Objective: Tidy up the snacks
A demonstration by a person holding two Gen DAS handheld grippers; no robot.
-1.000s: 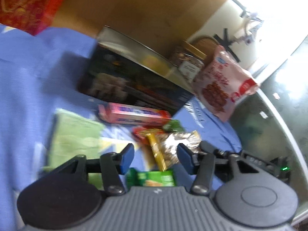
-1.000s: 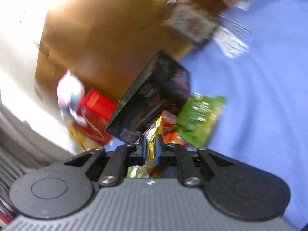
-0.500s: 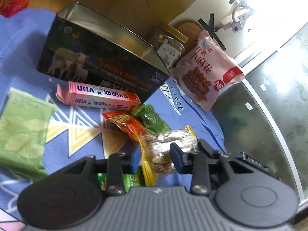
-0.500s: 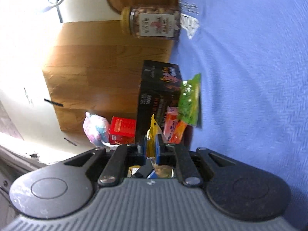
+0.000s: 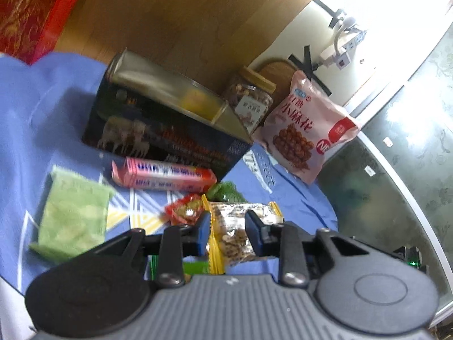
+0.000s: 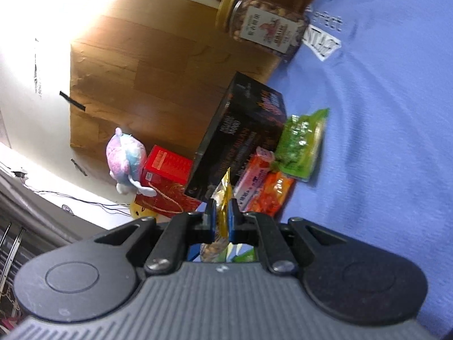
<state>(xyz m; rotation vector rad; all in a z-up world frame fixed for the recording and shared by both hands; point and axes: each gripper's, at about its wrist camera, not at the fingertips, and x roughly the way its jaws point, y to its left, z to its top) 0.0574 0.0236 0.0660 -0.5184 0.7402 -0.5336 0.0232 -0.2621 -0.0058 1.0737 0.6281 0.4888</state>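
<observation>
The right gripper (image 6: 220, 221) is pinching the yellow-edged clear nut-snack packet (image 6: 223, 198) tightly by its crimped end, while the left gripper (image 5: 228, 228) is straddling the same packet (image 5: 235, 226) near its middle, jaws partly apart and apparently not squeezing. Beyond, the open black rectangular tin (image 5: 170, 124) is standing on the blue cloth (image 5: 34, 107), with a pink stick box (image 5: 162, 174) lying just in front. Probably best: lift clear of the loose packets, then lower it flat inside the tin.

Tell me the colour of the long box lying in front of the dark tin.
Pink, with blue lettering; the long box shows best in the left wrist view.
</observation>
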